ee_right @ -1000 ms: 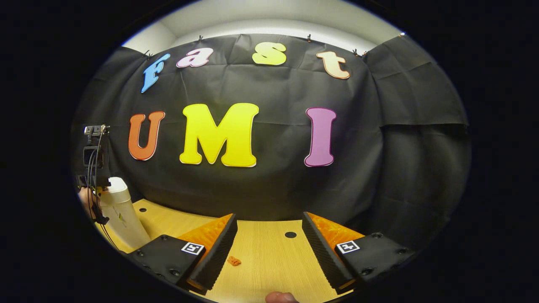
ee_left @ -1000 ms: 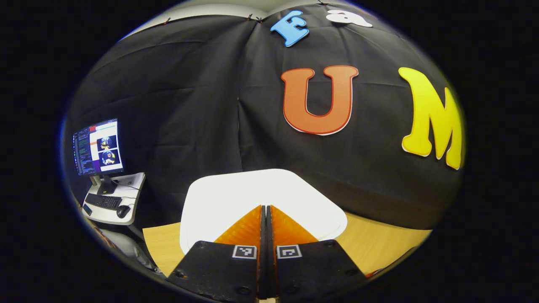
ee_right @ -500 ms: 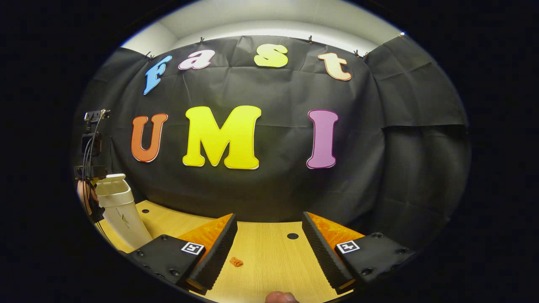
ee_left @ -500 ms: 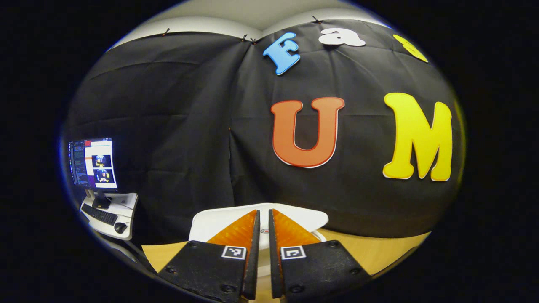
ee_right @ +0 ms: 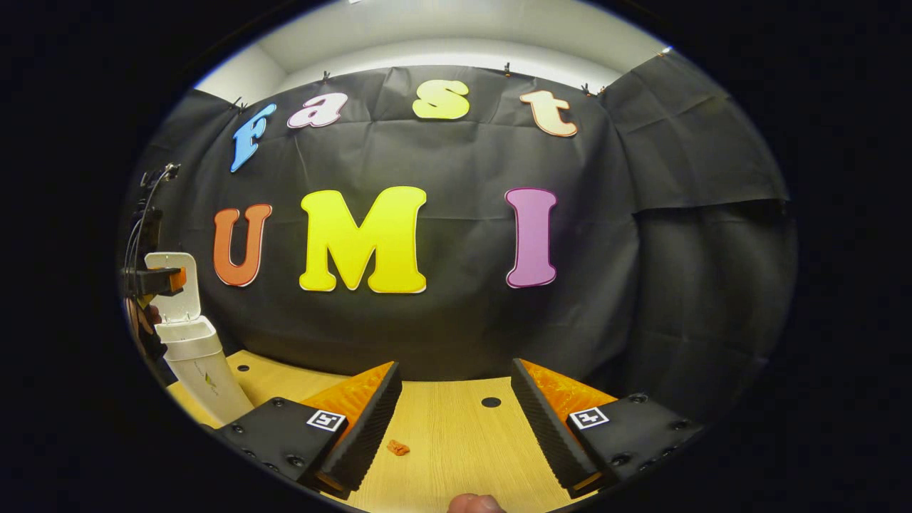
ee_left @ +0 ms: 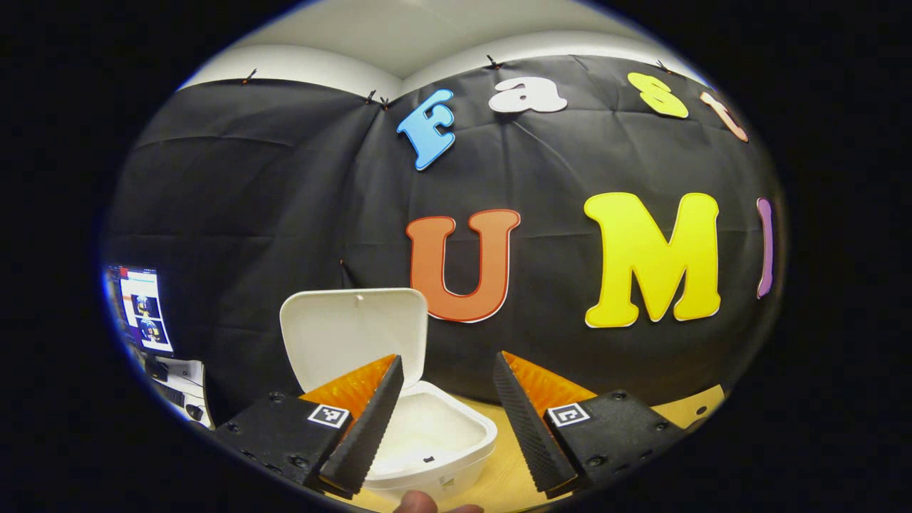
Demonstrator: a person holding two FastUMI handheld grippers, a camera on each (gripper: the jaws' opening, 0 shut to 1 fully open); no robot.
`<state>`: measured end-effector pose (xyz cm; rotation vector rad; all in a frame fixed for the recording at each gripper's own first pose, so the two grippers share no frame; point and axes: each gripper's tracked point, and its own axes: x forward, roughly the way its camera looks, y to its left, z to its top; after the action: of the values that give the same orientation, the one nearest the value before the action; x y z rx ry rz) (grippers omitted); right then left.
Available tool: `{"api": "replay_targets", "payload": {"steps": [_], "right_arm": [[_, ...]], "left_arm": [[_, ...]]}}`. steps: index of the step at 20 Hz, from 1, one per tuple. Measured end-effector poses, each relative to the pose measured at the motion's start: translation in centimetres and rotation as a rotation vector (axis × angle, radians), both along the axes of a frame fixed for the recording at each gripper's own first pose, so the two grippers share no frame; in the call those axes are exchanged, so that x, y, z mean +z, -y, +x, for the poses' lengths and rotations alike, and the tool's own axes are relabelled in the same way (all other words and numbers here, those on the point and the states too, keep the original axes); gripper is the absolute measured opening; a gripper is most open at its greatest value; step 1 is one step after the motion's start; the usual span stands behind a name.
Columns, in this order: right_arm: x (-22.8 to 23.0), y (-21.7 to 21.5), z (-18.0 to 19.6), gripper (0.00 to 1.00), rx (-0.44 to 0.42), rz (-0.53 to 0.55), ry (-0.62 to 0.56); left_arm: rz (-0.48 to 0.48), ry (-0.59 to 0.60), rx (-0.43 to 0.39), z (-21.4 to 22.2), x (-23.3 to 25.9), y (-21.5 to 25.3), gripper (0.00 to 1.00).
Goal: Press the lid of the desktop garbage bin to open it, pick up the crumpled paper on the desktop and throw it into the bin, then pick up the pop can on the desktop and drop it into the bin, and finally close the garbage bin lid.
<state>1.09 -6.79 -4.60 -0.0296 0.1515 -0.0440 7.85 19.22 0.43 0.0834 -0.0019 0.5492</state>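
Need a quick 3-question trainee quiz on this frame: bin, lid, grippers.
1. True or false: the bin has its lid raised.
2. How do the jaws of the left gripper stand? A) pressed together B) apart, holding nothing C) clamped on the lid
3. Fill in: in the right gripper view, the right gripper is open over the ____, with a small orange scrap lying between its fingers.

Key: 1 true; 2 B; 3 table
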Motion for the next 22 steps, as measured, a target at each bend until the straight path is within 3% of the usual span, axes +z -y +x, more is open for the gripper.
{"api": "replay_targets", "payload": {"steps": [2, 3, 8, 14, 17, 22], "right_arm": [[0.1, 0.5, 0.1, 0.98, -0.008, -0.003, 0.008], [0.1, 0.8, 0.1, 0.96, -0.014, -0.004, 0.011], [-0.4, 1.9, 0.2, 0.98, -0.033, -0.011, 0.009], [-1.1, 1.1, -0.7, 0.98, 0.003, -0.016, 0.0], [-2.0, 0.7, -0.9, 0.98, 0.03, -0.016, -0.017], [-3.7, -0.3, -0.6, 0.98, 0.112, -0.017, -0.037]], "left_arm": [[-0.001, -0.001, -0.044, 0.0, 0.2, 1.7, 0.87], [0.007, -0.002, -0.063, -0.3, 0.4, 2.4, 0.96], [0.026, -0.006, -0.188, -1.6, -0.1, 7.7, 0.97], [-0.003, -0.018, -0.367, -3.5, -1.6, 14.0, 0.97], [-0.011, -0.034, -0.411, -5.0, -2.6, 16.0, 0.97], [-0.024, -0.079, -0.419, -7.5, -5.0, 17.3, 0.97]]}}
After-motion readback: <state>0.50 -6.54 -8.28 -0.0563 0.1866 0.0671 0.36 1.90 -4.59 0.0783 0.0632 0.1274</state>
